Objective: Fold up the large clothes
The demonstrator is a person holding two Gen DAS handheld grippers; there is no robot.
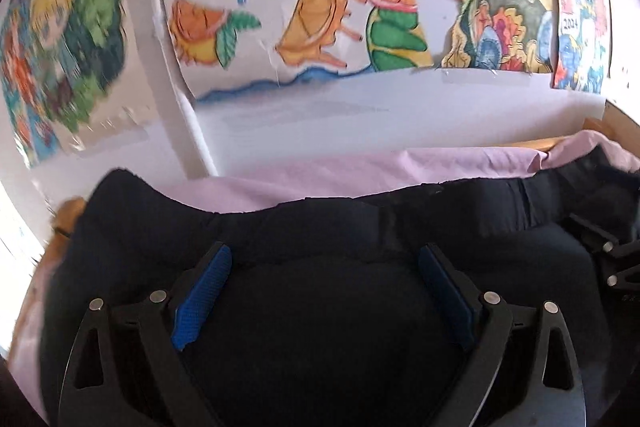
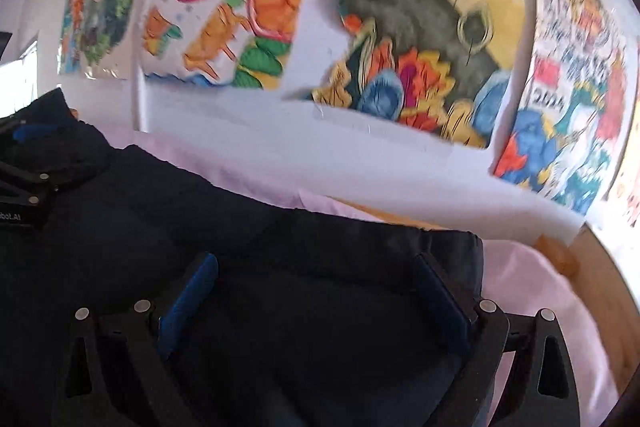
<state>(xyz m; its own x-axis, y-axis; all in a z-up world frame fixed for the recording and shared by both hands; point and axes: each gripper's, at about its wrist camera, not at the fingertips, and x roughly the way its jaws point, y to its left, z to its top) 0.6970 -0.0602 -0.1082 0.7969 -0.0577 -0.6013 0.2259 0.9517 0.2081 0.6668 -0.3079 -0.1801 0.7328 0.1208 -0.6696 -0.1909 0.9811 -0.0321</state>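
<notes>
Both sets of jaws stand wide apart, gripping nothing: the left gripper and right gripper hover over the dark navy garment, which lies spread on the pink sheet. Beyond the garment, blurred colourful drawings cover the white wall. The garment's near part is cut off, its kind unclear.

A home bedroom: pink bedsheet, wooden bed frame, children's paintings on wall.
</notes>
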